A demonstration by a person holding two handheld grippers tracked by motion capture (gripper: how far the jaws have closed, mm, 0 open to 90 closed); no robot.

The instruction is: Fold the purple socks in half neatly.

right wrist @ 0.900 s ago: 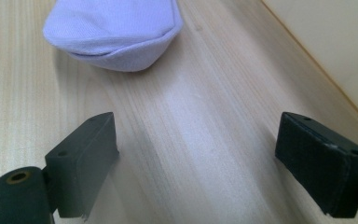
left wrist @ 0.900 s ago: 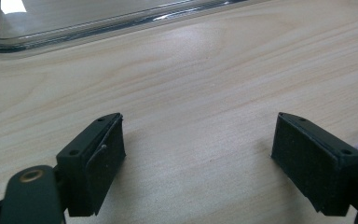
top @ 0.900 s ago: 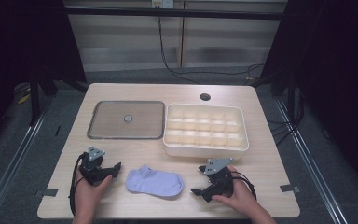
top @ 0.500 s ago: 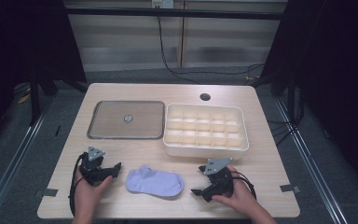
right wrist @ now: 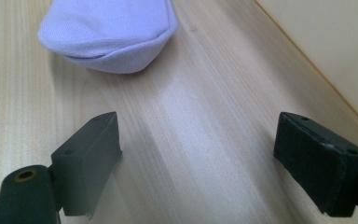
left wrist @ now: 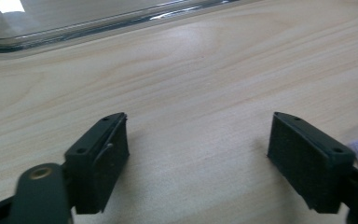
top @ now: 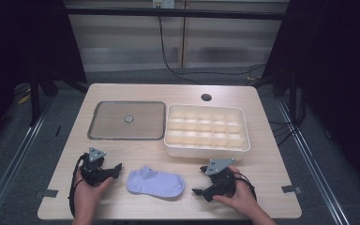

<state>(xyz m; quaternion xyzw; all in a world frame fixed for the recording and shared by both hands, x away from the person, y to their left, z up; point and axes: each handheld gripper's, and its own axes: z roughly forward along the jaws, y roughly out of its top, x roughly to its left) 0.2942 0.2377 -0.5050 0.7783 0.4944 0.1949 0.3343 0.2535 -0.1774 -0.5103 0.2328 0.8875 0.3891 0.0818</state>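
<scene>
With the sock [top: 155,182] lying flat on the table [top: 272,159] between the spread, empty left gripper [top: 115,169] and right gripper [top: 198,191], each should pinch its nearest end low.

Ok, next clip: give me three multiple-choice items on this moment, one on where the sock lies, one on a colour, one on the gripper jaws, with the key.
1. Where does the sock lie?
A. inside the divided box
B. on the table between the two grippers
C. on the clear tray

2. What colour is the sock?
A. pale lilac
B. red
C. black

3. How do the jaws of the left gripper and right gripper stand?
A. both shut on the sock
B. one shut, one open
C. both open, nothing between them

Key: B, the sock rests on bare wood between the grippers; A, it looks pale lilac in the high view and the right gripper view; C, each gripper view shows spread jaws over bare table.
</scene>
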